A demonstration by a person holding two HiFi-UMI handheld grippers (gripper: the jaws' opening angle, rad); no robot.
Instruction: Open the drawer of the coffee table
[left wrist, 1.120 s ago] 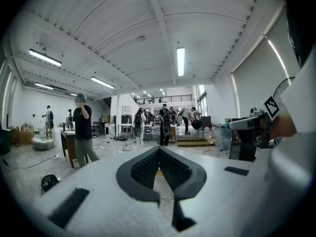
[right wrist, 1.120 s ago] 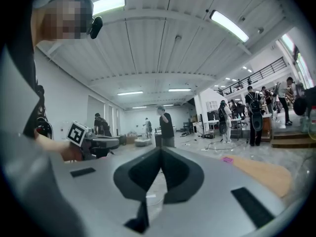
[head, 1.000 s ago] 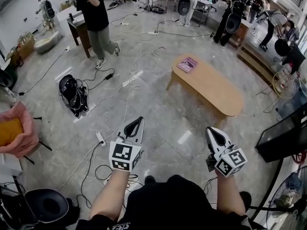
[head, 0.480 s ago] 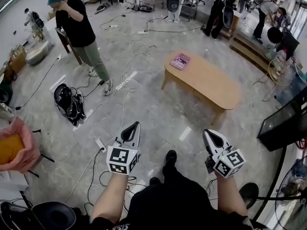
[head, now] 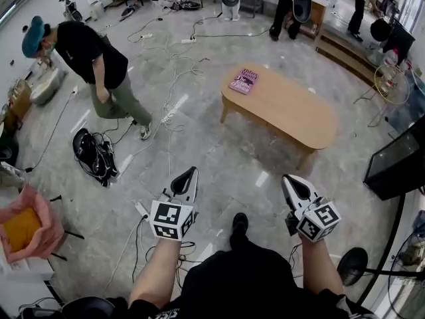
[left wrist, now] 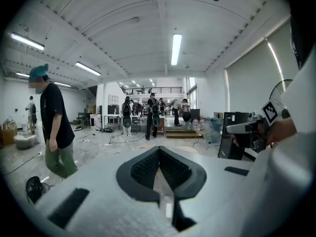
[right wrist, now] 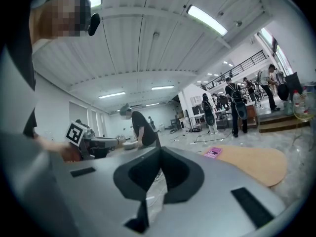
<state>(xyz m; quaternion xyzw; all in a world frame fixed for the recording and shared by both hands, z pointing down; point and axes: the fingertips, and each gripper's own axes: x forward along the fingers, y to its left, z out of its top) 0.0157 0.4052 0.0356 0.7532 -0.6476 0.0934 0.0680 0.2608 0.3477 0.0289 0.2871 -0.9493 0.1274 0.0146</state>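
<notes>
Head view: two forearms reach in from the bottom edge, a gripper in each hand, both over grey marble floor.
Left gripper (head: 192,171): jaws clenched together with nothing between them (in the left gripper view the two dark pads meet along one line); it points up the picture, toward the floor short of the table.
Right gripper (head: 287,178): jaws pressed together as well, empty; it is level with the left one and points the same way.
Coffee table (head: 285,108): light wood with a long rounded top, standing right of centre above the grippers and well apart from both.
Drawer: cannot be made out on the table in any view.
Pink book (head: 244,80): lies flat on the table's far left end.
Bystander (head: 86,52): a person in a black shirt, green trousers and a teal cap, bent forward at upper left, well apart from the table.
Power strip (head: 141,209): white, on the floor just left of the left gripper, with cables trailing from it.
Black bundle (head: 93,153): a dark heap with cords, on the floor near the bystander's feet.
Pink bag (head: 26,228): at the left edge, something orange inside.
Dark screen (head: 398,165): at the right edge, near the table's right end.
Right gripper view: the table top lies to the right beyond the closed jaws, with the book on it.
</notes>
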